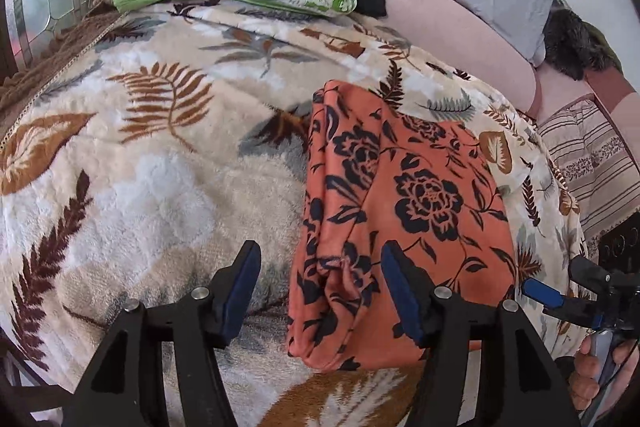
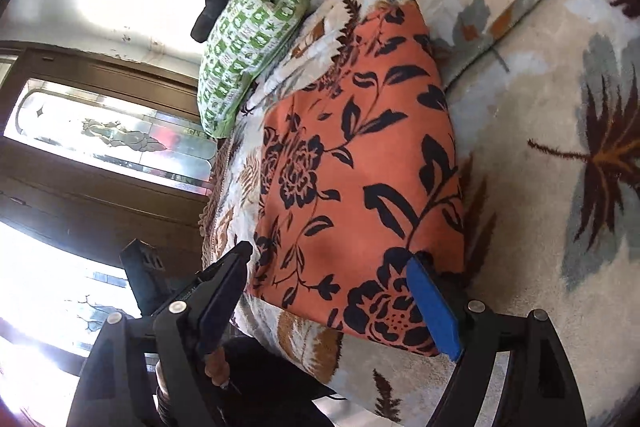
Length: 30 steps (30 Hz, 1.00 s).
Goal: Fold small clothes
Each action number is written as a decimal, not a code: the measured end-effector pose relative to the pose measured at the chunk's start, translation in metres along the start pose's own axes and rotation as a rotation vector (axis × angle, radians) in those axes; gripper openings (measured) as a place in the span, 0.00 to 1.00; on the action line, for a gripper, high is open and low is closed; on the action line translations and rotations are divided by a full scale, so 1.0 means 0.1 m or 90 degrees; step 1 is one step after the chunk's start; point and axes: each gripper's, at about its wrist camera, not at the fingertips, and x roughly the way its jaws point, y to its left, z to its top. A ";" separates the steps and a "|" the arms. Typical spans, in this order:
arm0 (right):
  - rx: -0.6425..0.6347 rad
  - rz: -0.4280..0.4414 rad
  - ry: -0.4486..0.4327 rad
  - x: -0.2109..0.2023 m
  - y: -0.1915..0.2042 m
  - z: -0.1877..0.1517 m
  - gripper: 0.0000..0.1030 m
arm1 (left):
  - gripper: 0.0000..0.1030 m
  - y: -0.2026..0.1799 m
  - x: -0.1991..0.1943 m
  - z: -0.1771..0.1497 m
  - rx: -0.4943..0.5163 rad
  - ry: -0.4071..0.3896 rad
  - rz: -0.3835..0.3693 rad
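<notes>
Orange floral garment (image 1: 400,187) lies folded on the leaf-print blanket (image 1: 140,187), long axis running away from both grippers — left gripper (image 1: 320,291) spread over its near-left corner, right gripper (image 2: 332,299) spread at its near edge, neither pinching.

Looked all over and I honestly can't read any text, label or number anywhere here. My right gripper (image 2: 330,277) has some tiny pale marking along the edge of one finger (image 2: 224,283), could be print, but it's way too small and blurry to make out.
</notes>
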 end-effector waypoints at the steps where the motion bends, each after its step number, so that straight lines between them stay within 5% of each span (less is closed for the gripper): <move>1: -0.004 0.011 0.000 0.01 0.03 0.03 0.82 | 0.62 -0.03 0.00 0.03 0.002 -0.001 -0.002; 8: -0.007 0.026 -0.028 0.08 0.14 0.45 0.82 | 0.65 -0.23 0.15 0.28 0.021 -0.009 0.015; 12: 0.026 0.020 -0.006 0.36 -0.08 0.65 0.85 | 0.68 -0.19 0.55 0.30 0.028 0.047 0.099; 14: 0.065 -0.013 0.017 0.54 -0.32 0.67 0.85 | 0.69 -0.13 0.71 0.25 0.011 0.074 0.093; 17: 0.044 -0.011 0.008 0.45 -0.17 0.68 0.85 | 0.80 -0.09 0.70 0.23 0.009 0.056 0.107; 22: -0.029 -0.007 -0.025 0.40 0.12 0.87 0.85 | 0.81 -0.04 0.71 0.22 0.003 0.057 0.095; 24: -0.004 -0.055 -0.021 0.54 -0.06 0.94 0.87 | 0.81 -0.05 0.72 0.22 0.003 0.057 0.091; 26: 0.034 -0.047 -0.008 0.66 -0.26 0.93 0.87 | 0.81 -0.05 0.72 0.22 0.006 0.056 0.094; 30: 0.008 -0.033 -0.022 0.50 -0.01 0.86 0.87 | 0.82 -0.04 0.72 0.22 0.003 0.056 0.093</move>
